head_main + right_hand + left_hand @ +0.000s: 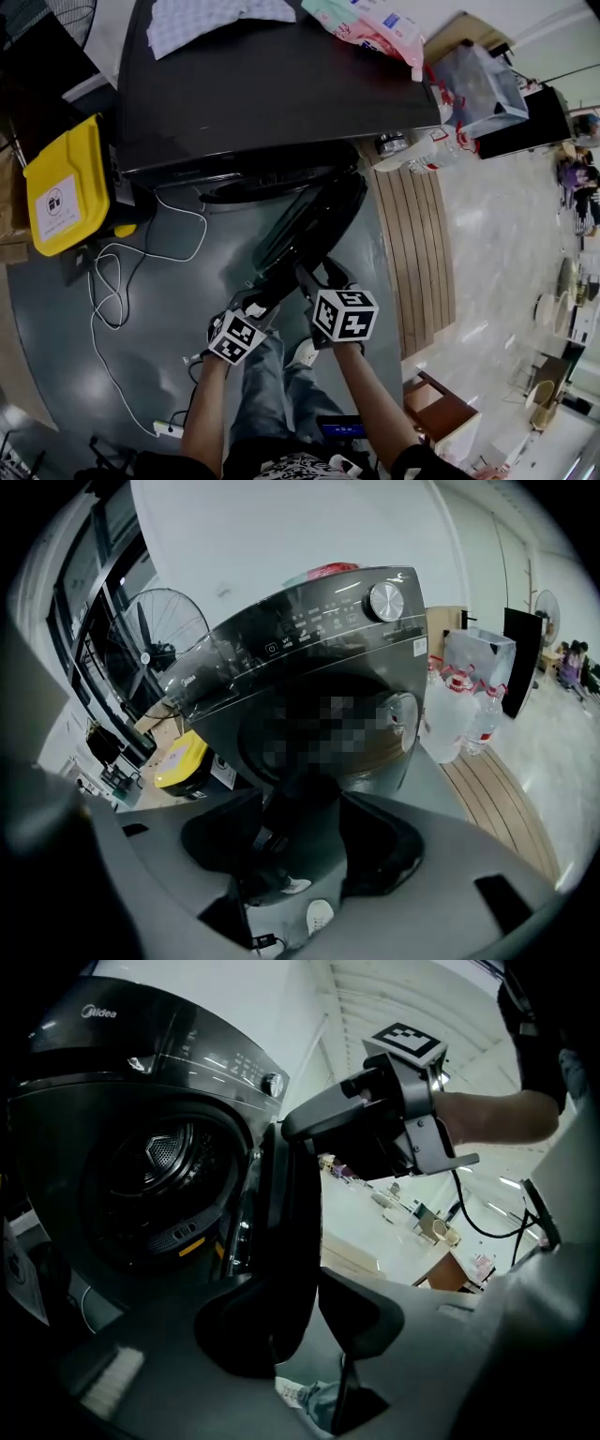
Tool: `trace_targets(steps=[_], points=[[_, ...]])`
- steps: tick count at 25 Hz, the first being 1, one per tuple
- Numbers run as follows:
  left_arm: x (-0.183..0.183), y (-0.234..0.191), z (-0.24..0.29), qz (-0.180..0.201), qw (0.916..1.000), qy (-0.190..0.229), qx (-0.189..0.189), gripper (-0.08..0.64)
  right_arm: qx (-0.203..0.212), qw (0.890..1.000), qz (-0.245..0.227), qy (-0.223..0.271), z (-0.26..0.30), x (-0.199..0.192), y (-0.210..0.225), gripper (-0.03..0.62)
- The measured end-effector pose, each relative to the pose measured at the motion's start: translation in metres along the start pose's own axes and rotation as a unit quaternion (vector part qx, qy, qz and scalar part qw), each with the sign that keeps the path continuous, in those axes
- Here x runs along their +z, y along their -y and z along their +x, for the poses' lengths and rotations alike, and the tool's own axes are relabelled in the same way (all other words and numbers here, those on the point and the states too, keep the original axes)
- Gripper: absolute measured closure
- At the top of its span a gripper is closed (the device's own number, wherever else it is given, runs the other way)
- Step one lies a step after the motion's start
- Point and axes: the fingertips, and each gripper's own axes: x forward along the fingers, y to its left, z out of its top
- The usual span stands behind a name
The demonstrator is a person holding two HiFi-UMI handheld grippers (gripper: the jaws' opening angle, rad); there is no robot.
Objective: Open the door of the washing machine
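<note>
The dark grey front-loading washing machine has its glossy black round door swung open. The left gripper pinches the door's edge. The right gripper has its jaws spread wide at that same edge.

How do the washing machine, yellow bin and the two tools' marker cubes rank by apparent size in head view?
1. washing machine
2. yellow bin
3. left cube and right cube: about alike, both nearest the camera, so unranked.
</note>
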Motion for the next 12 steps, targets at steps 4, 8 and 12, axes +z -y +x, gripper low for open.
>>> trace_targets(steps=[4,8,12], points=[[0.003,-0.015,-0.026,-0.023,0.999,0.032,0.019,0.422,0.004,1.0,0.002,-0.012,-0.006,-0.007,0.008,0.331],[0.013,-0.047,-0.041,-0.071,0.9932,0.064,0.065,0.423,-0.001,1.0,0.002,-0.013,-0.018,-0.016,0.02,0.333],[0.034,-0.065,-0.044,-0.094,0.9871,0.093,0.09,0.426,-0.015,0.999,-0.001,-0.031,-0.031,-0.026,0.037,0.327]])
